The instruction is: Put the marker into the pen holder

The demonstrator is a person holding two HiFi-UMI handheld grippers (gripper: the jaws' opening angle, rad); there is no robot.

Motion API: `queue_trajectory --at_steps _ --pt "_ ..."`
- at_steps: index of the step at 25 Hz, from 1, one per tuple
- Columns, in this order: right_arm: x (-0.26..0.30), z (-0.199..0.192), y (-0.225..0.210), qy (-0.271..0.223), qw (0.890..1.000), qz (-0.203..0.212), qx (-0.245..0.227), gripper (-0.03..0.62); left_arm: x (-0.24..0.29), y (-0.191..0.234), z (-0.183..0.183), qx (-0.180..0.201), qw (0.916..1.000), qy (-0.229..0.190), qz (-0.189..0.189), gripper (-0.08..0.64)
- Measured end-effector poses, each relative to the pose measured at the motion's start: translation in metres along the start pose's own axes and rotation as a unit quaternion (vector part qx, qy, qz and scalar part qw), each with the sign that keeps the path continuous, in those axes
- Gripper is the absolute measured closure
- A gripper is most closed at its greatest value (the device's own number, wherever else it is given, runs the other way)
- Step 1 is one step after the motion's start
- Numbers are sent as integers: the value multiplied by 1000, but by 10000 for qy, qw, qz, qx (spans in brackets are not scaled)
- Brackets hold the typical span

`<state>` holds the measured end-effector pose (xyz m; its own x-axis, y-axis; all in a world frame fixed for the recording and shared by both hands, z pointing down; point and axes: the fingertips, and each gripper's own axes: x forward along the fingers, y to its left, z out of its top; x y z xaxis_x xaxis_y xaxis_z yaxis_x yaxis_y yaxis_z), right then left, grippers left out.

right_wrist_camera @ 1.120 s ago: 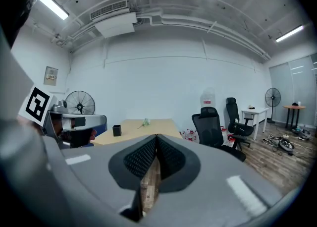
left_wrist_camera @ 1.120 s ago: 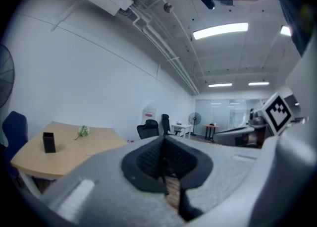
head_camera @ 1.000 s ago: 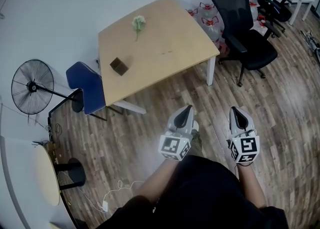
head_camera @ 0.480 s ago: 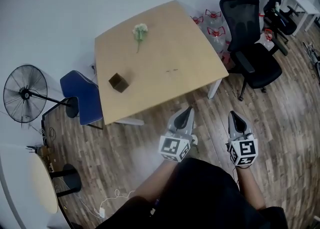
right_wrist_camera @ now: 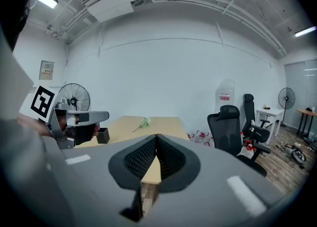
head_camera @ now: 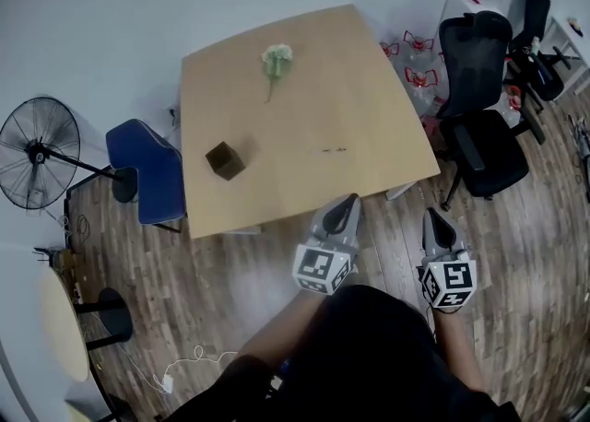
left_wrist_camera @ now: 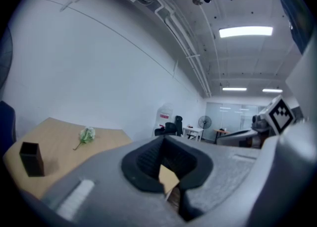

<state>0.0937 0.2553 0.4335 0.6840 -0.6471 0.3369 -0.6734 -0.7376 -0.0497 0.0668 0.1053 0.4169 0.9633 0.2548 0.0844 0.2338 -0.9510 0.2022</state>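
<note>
Head view: a thin dark line (head_camera: pixel 334 149) lies flat on the table (head_camera: pixel 295 88), near the front edge. It's too small to be sure, but it's likely the marker. Its long axis runs about left-right, roughly along that near edge. It lies straight ahead of both grippers and a little up-frame from the left gripper (head_camera: pixel 348 201), which is clearly nearer to it than the right gripper (head_camera: pixel 430 217). Both grippers hang over the floor (head_camera: pixel 230 291), just short of the table edge, tips pointing at the table, touching nothing.

The pen holder (head_camera: pixel 225 160) is a small dark box, upright, off to the left of the marker and well apart from it, also nearer the left gripper. A flower (head_camera: pixel 276 59) lies farther back on the table and isn't part of the job.

Left gripper view: jaws closed tip to tip, nothing between them, only table and floor showing through the gap behind the tips. The pen holder sits far left in that view and the marker doesn't show.

Right gripper view: jaws also pressed together and empty, with the pen holder seen past the other gripper at left.

Judgement: the reach hasn't started. Whichever gripper goes must open first, then come down across the marker's long axis, and the left one has the shorter path.
</note>
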Motion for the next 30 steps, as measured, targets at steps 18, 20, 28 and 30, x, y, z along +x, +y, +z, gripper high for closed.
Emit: queue_trajectory --at_steps 18,20,28,30 --pt "126 -9 -22 325 9958 858 25 591 41 86 -19 -138 9949 191 979 558" --pt "148 -4 -30 347 9940 1038 2 591 53 97 -19 -172 9925 239 1191 558" --pt "239 4 -64 559 9832 1737 -39 591 114 129 -22 -198 9835 431 1747 558" --pt "256 5 -67 625 9787 1953 -114 591 127 136 -23 -194 9807 457 1894 558"
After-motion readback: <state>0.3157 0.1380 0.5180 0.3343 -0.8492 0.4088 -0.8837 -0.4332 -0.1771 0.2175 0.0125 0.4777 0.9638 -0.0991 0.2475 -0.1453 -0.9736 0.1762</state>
